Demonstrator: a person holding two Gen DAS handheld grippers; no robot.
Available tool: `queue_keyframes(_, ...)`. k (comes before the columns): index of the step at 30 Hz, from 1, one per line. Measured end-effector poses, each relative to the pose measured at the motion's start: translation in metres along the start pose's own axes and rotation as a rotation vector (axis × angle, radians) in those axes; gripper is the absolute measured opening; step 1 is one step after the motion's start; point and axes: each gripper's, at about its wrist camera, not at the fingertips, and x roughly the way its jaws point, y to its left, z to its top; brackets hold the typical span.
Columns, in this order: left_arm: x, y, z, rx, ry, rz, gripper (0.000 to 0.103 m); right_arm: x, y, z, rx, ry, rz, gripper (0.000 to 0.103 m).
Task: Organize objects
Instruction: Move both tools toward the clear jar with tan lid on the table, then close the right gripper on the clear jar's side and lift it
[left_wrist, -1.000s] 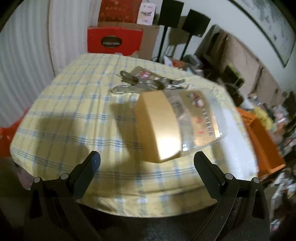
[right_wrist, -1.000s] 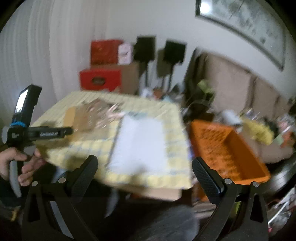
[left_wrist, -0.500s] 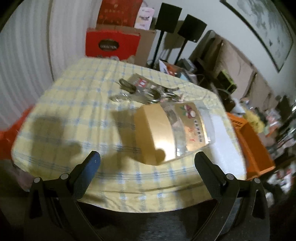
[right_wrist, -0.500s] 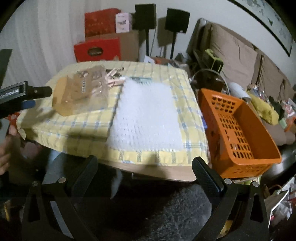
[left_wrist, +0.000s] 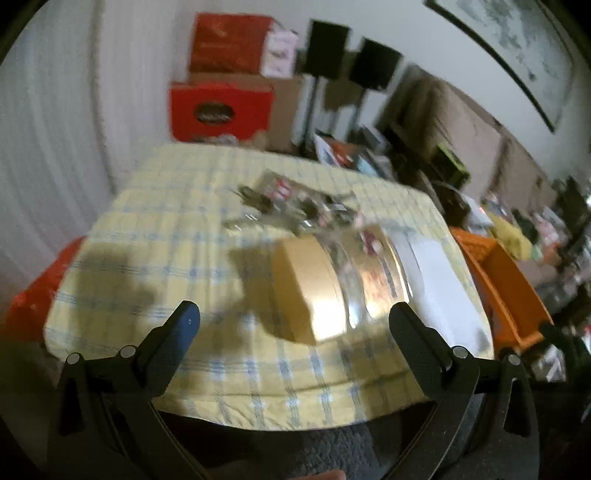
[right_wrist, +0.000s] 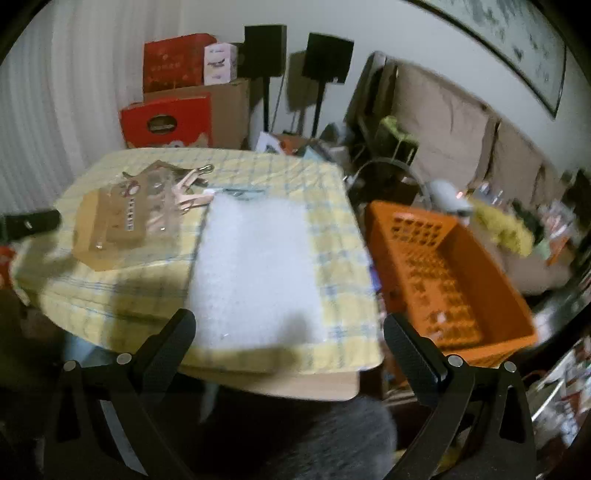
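Note:
A gold box in a clear plastic case (left_wrist: 332, 284) (right_wrist: 122, 225) lies on a table under a yellow checked cloth (left_wrist: 166, 236) (right_wrist: 332, 236). Behind it sits a heap of metal clips and small packets (left_wrist: 295, 210) (right_wrist: 181, 188). A white bubble-wrap sheet (right_wrist: 255, 266) (left_wrist: 439, 280) covers the table's right part. My left gripper (left_wrist: 293, 319) hangs open before the table's near edge, nothing between its fingers. My right gripper (right_wrist: 288, 328) is open too, over the near edge of the bubble wrap. The left view is blurred.
An orange perforated basket (right_wrist: 447, 273) (left_wrist: 506, 284) stands right of the table. Red boxes (right_wrist: 166, 118) (left_wrist: 221, 107) and cardboard are stacked behind, with two black speakers on stands (right_wrist: 325, 55). A beige sofa with clutter (right_wrist: 461, 125) fills the right side. A tip of the left gripper (right_wrist: 33, 223) shows at left.
Both grippers have drawn back and risen a little from the table, staying open. The right view has swung from the room toward the table and basket. Nothing on the table has moved.

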Motion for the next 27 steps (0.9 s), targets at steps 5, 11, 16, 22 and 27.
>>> queue_keyframes(5,-0.004,0.021,0.006,-0.243,0.002,0.021,0.102,-0.009,0.016,0.006,-0.096,-0.083,-0.134,0.103)
queue_keyframes(11,-0.007,0.017,0.012,-0.150,-0.128,0.225,0.102,-0.021,0.008,0.024,-0.117,-0.198,0.172,0.103)
queue_keyframes(16,-0.011,0.044,0.021,-0.274,-0.121,0.156,0.102,-0.001,0.014,0.039,-0.124,-0.111,0.268,0.102)
queue_keyframes(22,0.011,0.043,0.019,-0.183,-0.007,0.007,0.102,0.005,0.022,0.048,-0.093,-0.148,0.367,0.101)
queue_keyframes(27,0.033,0.045,0.018,-0.223,0.088,-0.130,0.101,0.023,0.045,0.055,-0.171,-0.122,0.355,0.100)
